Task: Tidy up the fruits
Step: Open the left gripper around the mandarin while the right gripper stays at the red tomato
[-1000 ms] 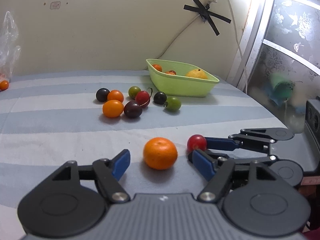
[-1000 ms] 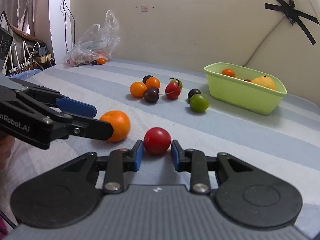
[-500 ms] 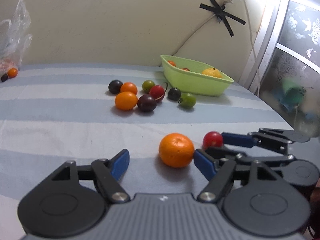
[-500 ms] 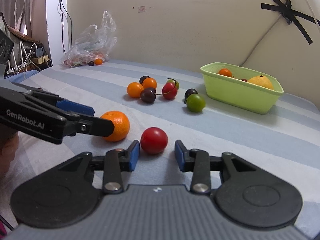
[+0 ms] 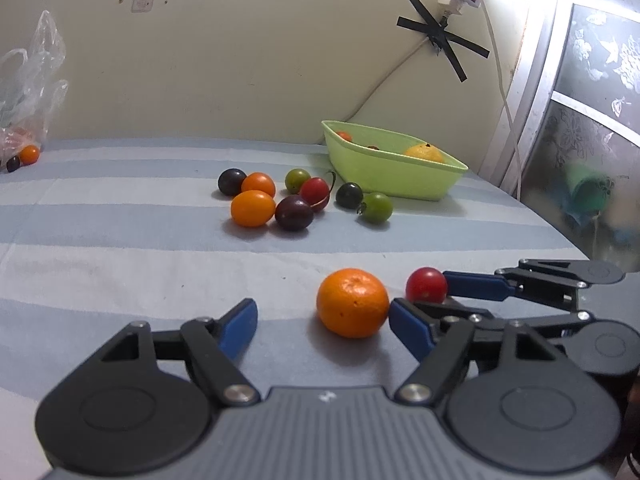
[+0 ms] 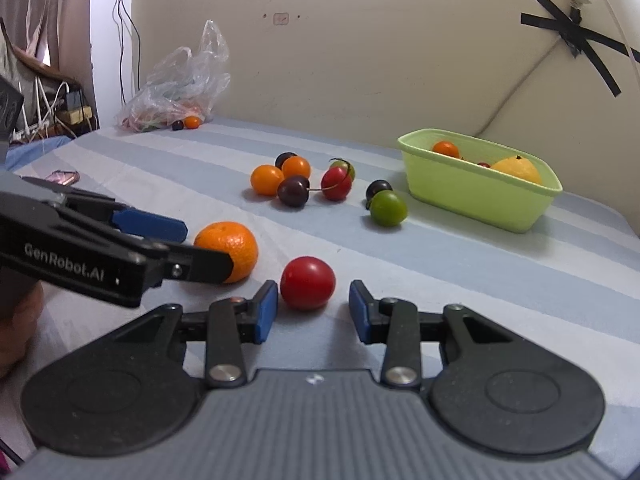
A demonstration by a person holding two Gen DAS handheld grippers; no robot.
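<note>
In the left wrist view, the left gripper fills the bottom of the frame with its jaws spread wide and holding nothing; the orange mandarin sits on the striped cloth just ahead of the fingers, touching or nearly touching the right-hand blue pad and well clear of the other. To its right, at mid-right of the frame, the right gripper reaches in sideways around the red tomato. A cluster of small fruits lies at the centre, and the green tub stands right of centre (a yellow fruit and small tomatoes inside). In the right wrist view, the right gripper shows at the bottom with its jaws partly parted, having just been opening; the red tomato rests on the cloth between the pads, a gap visible at the right pad, so it is not gripped. The left gripper enters from the left edge beside the mandarin. The tub sits at right, a plastic bag at upper left.
</note>
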